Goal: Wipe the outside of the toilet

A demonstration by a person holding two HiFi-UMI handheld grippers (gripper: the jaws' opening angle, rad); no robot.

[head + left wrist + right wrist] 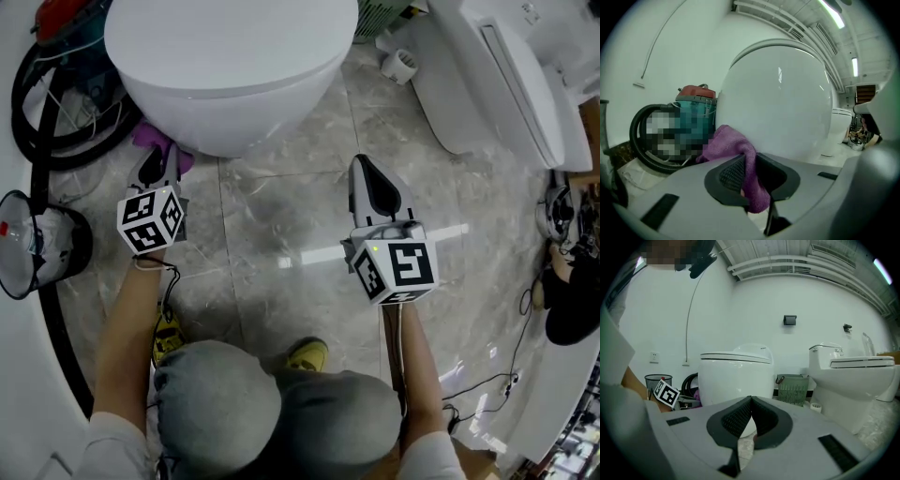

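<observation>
The left gripper [157, 161] had its fingers [729, 173] clamped on a crumpled purple microfibre cloth [729, 143], just beside the lower curve of the glossy white egg-shaped toilet [225, 66]. The right gripper [364, 171] hung over the grey marble floor [281, 216] in front of the toilet, fingers pressed together on nothing.

So the right claw [751, 399] sits pinched together on nothing at bottom center, toilet [736, 378] mid-frame, green basket [793, 389] right of it.
</observation>
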